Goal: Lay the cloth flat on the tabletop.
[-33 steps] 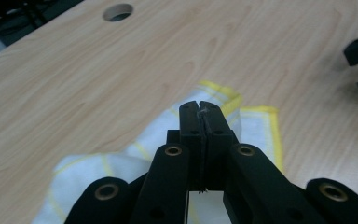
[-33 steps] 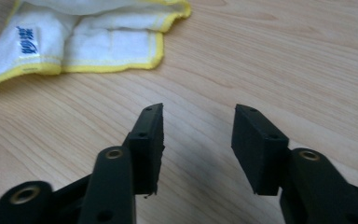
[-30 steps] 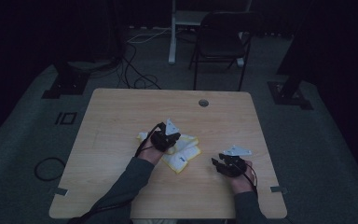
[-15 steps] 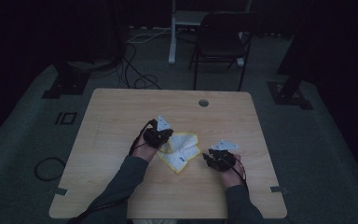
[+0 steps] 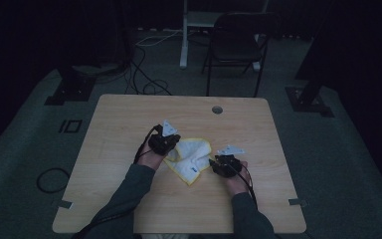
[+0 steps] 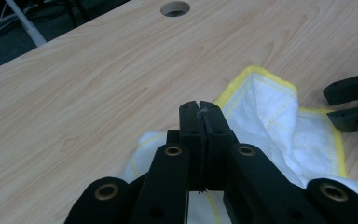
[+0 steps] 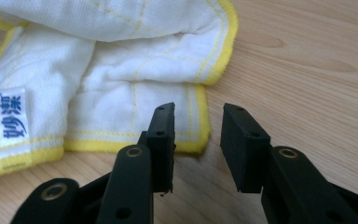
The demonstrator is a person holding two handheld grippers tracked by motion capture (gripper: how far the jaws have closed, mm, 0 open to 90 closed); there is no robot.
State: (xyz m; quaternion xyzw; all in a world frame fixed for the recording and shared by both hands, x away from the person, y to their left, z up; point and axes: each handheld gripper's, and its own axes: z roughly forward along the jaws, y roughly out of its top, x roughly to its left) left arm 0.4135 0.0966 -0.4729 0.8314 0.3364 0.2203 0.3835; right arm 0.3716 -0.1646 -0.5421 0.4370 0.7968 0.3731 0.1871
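Observation:
A white cloth with a yellow hem [image 5: 191,157] lies crumpled at the middle of the wooden table [image 5: 124,117]. My left gripper [image 5: 173,143] sits at the cloth's left edge. In the left gripper view its jaws are pressed together [image 6: 199,108], and the yellow hem of the cloth [image 6: 279,121] runs up to their tips, so they look shut on a thin fold. My right gripper [image 5: 212,163] is at the cloth's right edge, open [image 7: 196,135], jaws just short of a hemmed corner of the cloth [image 7: 121,60]. A blue-printed label [image 7: 11,116] shows on the cloth.
A round cable hole [image 5: 217,109] sits near the table's far edge. Beyond the table stand a dark folding chair [image 5: 234,45] and a white post, with cables on the floor. The right gripper's jaws [image 6: 354,100] show at the right of the left gripper view.
My right gripper has moved left, from the table's right part up to the cloth's right edge. The left gripper has shifted a little, and the cloth now lies spread wider.

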